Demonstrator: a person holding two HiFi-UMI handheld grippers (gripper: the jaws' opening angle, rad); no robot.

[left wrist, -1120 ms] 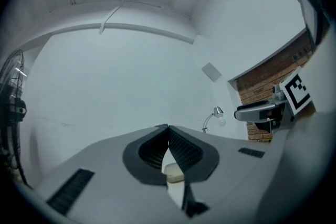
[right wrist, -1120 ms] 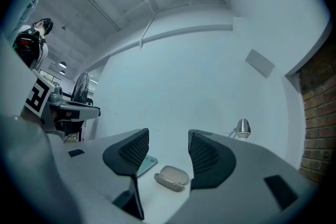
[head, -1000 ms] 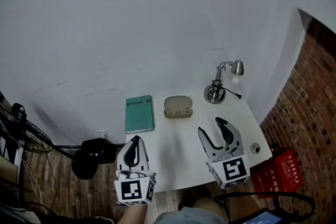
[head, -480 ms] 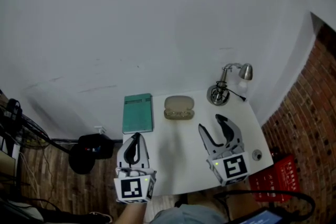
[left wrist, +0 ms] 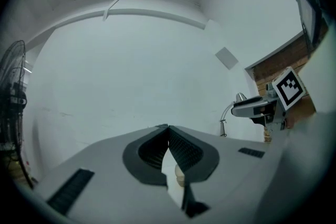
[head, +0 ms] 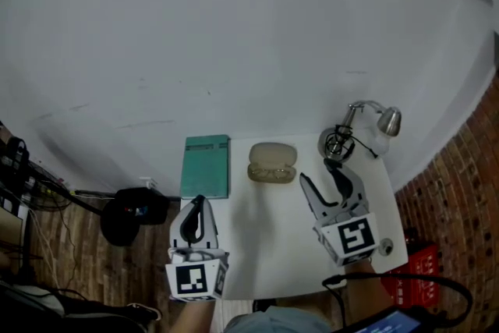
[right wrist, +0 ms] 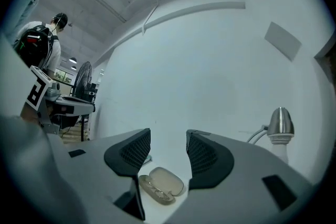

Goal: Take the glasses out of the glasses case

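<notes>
The beige glasses case (head: 271, 162) lies open at the back of the white table (head: 265, 246), with the glasses (head: 271, 174) in its front half. My right gripper (head: 320, 174) hovers to the right of the case; its jaws are closing, with nothing between them. In the right gripper view the case (right wrist: 160, 183) lies ahead, beyond the right gripper (right wrist: 168, 136). My left gripper (head: 196, 203) is shut and empty near the table's left front, short of the teal book (head: 207, 166). In the left gripper view its tips (left wrist: 168, 127) meet, and a sliver of the case (left wrist: 179, 176) shows below.
A chrome desk lamp (head: 366, 125) stands at the table's back right corner, close behind my right gripper. A black object (head: 132, 214) sits on the floor left of the table and a red crate (head: 409, 261) to its right. A white wall rises behind.
Both grippers have moved forward over the table toward the case and book. The right gripper's jaws stand slightly narrower than before.
</notes>
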